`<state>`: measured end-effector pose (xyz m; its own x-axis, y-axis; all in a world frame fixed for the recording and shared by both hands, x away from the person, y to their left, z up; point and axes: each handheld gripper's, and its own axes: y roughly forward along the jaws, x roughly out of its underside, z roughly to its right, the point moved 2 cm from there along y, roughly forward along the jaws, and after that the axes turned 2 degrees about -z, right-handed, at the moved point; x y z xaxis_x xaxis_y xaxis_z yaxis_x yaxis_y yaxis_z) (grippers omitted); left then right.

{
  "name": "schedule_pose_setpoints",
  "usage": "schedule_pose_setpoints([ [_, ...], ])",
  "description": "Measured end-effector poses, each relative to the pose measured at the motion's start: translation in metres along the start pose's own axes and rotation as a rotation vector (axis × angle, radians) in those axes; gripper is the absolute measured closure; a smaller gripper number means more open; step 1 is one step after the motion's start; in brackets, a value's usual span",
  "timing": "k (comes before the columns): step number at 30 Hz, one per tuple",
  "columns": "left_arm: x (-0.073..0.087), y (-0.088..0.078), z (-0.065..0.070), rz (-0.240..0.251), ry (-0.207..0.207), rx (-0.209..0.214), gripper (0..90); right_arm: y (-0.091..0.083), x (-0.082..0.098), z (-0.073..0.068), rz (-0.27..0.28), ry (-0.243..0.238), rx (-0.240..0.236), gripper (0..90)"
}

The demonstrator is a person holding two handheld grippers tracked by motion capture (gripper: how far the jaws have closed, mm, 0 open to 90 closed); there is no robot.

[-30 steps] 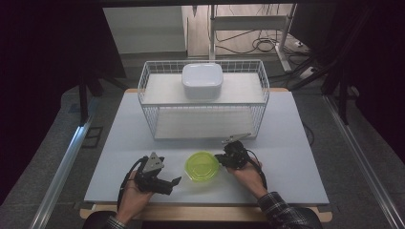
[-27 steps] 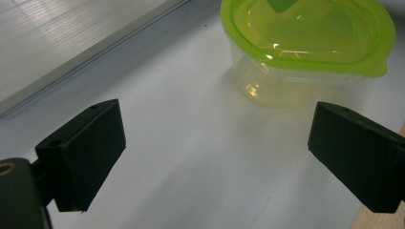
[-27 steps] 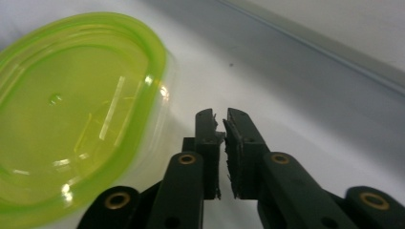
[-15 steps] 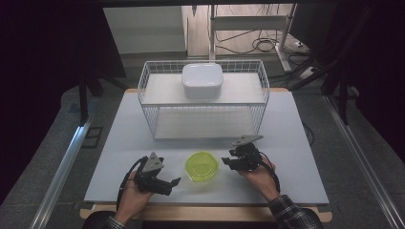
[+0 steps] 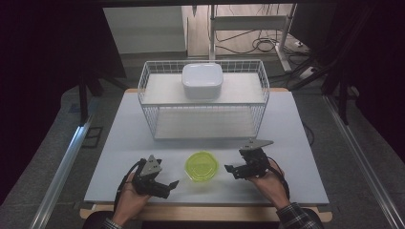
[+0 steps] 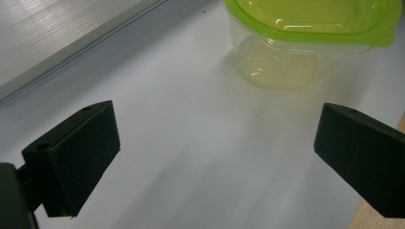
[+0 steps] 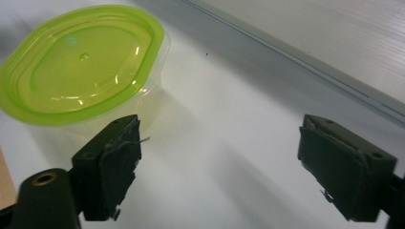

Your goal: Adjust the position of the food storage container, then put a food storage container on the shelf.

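**Lidded green container on the table, both grippers released beside it**

High view: no writing readable on any item. The green-lidded container [image 5: 201,165] stands on the white table [image 5: 296,143], near its front edge, between the two grippers. Behind it, well apart, a white wire basket [image 5: 204,98] carries a white lidded box [image 5: 202,80] on its upper shelf. Nothing lies between the grippers and the container. The left gripper [image 5: 168,185] sits to the container's left, the right gripper [image 5: 230,170] to its right; neither touches it.

Left gripper view: no label visible on the container [image 6: 305,33]. It stands ahead, offset toward the right jaw. The left gripper [image 6: 217,157] has its jaws spread wide, only bare table between them.

Right gripper view: lid plain apart from a small moulded dot, no text. The container [image 7: 86,62] stands just beyond the left jaw, apart from it. The right gripper [image 7: 219,157] has just been opening; its jaws stand wide with nothing between them.
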<state>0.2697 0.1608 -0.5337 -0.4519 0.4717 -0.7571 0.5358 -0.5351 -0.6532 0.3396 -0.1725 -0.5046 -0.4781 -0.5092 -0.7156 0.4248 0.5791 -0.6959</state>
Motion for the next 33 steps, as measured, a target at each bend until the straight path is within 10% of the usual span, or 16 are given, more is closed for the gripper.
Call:
schedule_pose_setpoints([
  [14, 0.000, 0.000, 0.000, 0.005, 0.006, -0.004, 1.2, -0.002, 0.005, -0.001, 0.004, -0.034, -0.016, 6.1],
  [23, 0.000, 0.000, 0.000, 0.005, 0.010, -0.008, 1.2, 0.002, 0.001, -0.004, -0.027, 0.040, -0.065, 2.5],
  [33, 0.000, 0.000, 0.000, 0.000, 0.015, -0.014, 1.2, 0.001, -0.015, -0.004, -0.048, 0.117, -0.164, 26.2],
])
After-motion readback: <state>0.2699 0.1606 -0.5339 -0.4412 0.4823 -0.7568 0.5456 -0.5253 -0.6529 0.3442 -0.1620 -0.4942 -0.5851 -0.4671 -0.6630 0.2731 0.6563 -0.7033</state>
